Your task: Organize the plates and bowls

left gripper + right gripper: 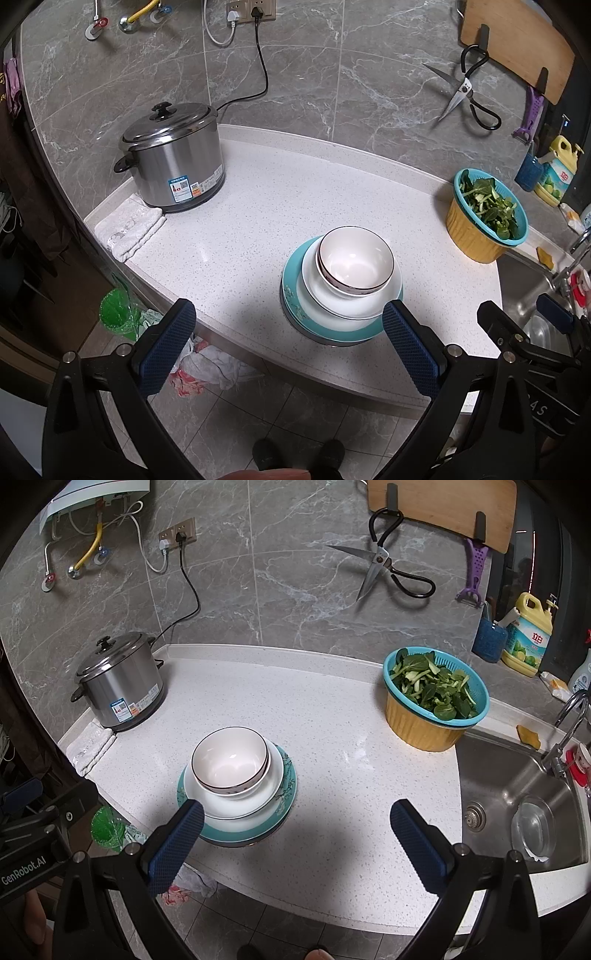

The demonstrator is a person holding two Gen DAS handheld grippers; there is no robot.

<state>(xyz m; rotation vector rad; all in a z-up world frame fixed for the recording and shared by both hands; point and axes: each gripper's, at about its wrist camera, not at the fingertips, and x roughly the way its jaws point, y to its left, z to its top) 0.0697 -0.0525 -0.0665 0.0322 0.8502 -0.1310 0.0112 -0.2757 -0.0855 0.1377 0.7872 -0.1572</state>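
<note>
left wrist view: dishes stacked near the front edge of the counter (258,206), both grippers empty.
bowl (355,263) sits in a white plate (325,299) on a teal plate (295,295). left gripper (288,325) and right gripper (297,821) hover with jaws wide. judged best: pinch the bowl's rim squarely and lift straight up, so the plates beneath don't slide.

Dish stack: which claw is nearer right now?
Too close to call. The dish stack sits just past the left claw's right fingertip; in the right wrist view it sits just past the right claw's left fingertip. Both open, touching nothing.
</note>
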